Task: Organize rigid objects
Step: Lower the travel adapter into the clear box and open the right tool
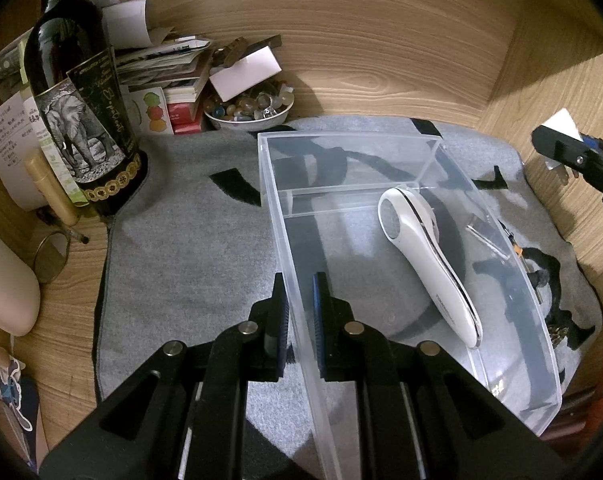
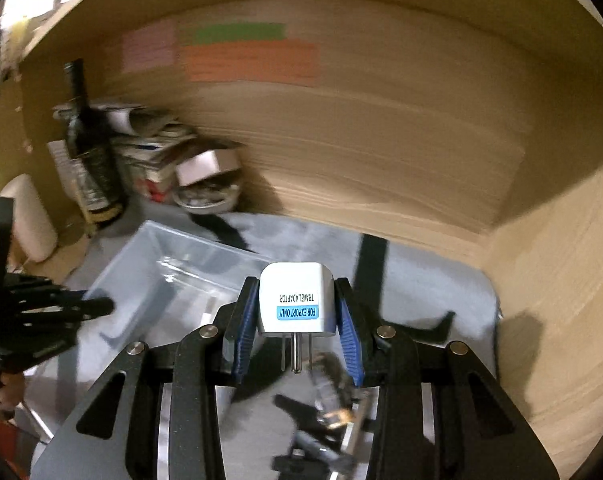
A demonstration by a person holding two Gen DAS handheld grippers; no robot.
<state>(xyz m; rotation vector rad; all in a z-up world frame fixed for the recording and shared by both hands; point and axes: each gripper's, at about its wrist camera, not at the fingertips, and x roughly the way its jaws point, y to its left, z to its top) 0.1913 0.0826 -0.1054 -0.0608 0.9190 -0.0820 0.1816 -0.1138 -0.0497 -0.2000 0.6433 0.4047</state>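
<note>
Travel adaptor (image 2: 295,300) | light, rigid, slick | right gripper (image 2: 297,324) pinching its flanks | left gripper (image 1: 299,312) clamping clear bin (image 1: 441,160) wall

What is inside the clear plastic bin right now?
In the clear plastic bin, the near compartment holds a white handheld device lying flat and a small clear strip. The far compartment past the divider looks empty. Nothing covers the contents.

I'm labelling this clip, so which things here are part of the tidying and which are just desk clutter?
In the job:
clear box, gripped at its wall by the left gripper
white handheld device inside it
travel adapter in the right gripper

Lying about:
wine bottle
bowl of stones
paper stack
</note>
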